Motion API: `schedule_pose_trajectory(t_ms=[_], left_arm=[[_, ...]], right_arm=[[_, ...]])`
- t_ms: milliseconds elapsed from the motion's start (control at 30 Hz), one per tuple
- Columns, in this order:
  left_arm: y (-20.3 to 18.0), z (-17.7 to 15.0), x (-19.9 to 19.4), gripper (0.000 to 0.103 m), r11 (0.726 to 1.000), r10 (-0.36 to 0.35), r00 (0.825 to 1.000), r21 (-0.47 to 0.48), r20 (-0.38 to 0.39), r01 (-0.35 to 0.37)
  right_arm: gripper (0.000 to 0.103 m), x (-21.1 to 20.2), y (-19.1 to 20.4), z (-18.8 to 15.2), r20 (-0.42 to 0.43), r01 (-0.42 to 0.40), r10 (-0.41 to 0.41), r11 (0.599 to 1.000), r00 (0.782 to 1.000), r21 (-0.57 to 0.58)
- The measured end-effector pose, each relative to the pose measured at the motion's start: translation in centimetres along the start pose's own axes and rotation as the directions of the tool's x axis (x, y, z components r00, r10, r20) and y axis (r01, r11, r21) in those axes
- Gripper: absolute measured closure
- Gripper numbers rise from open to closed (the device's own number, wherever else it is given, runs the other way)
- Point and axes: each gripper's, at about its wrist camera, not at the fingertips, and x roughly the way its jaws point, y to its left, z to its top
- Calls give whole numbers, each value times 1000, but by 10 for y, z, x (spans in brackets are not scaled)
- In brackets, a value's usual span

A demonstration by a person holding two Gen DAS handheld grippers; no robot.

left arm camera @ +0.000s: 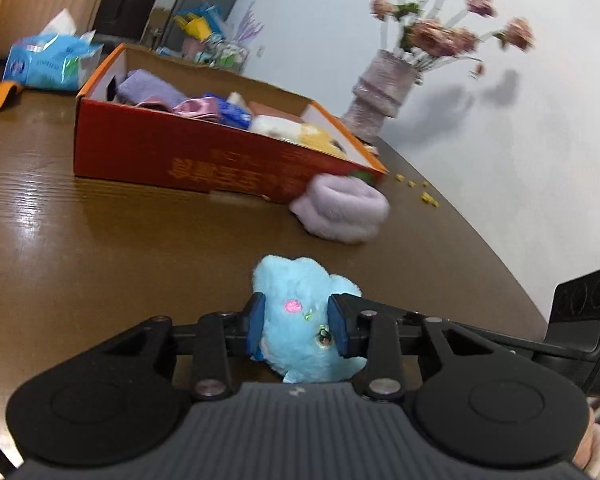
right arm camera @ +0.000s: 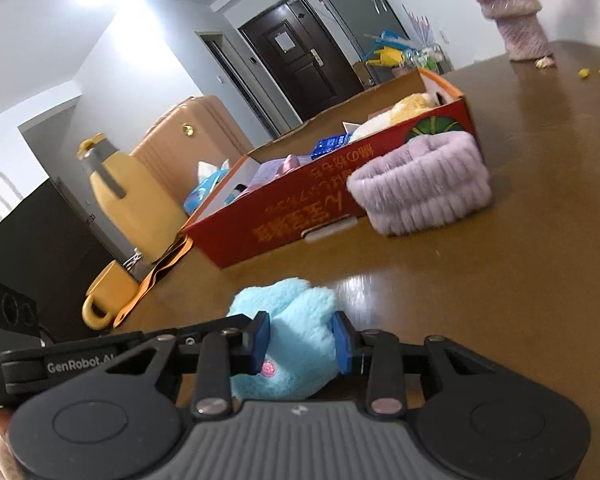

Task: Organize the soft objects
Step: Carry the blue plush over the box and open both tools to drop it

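Observation:
A light blue plush toy (left arm camera: 296, 276) lies on the brown table (left arm camera: 120, 260), and both grippers hold it. My left gripper (left arm camera: 297, 312) is shut on it, with the blue pads pressed into its sides near a pink embroidered spot. My right gripper (right arm camera: 301, 334) is shut on the same blue plush toy (right arm camera: 288, 300) from the other side. Beyond it stands an open red cardboard box (left arm camera: 172, 152) holding a purple cloth (left arm camera: 148, 88), a pink item and a yellow-white plush (left arm camera: 300, 130). A fluffy lilac band (left arm camera: 344, 212) leans against the near corner of the red box (right arm camera: 300, 216).
A vase of pink flowers (left arm camera: 380, 92) stands behind the box, with yellow crumbs (left arm camera: 420, 192) near the table's curved right edge. A blue tissue pack (left arm camera: 48, 60) lies at the far left. A yellow jug (right arm camera: 128, 200) and a yellow mug (right arm camera: 104, 300) stand by the box's other end.

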Motion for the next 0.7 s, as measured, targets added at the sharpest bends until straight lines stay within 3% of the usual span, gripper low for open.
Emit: schedule_pose_trajectory(t_ms=[133,333,533,633,700], left_arm=[[-21,-3,-11,69,999,-14,1000,30,14,14],[-38,14,-22,69,995,-47,997,86,67,41],[-24,102,3,69,991,-105,985,93,133,93],[-5,139,27,69,995,-75,988,72,133,65],[14,155,46,69,998,-39,993,42,114,35]], right_arm=[[71,-32,8,-11,52,28,-27,999,998,-31],[71,-53,11,5,117,13,-9,999,993,-34],[73,-30,19,89,177,13,8,993,984,-119],[74,5,21,136,149,17,6,988,989,-152],[74,39,17,160,87,11,1,989,996,-147]])
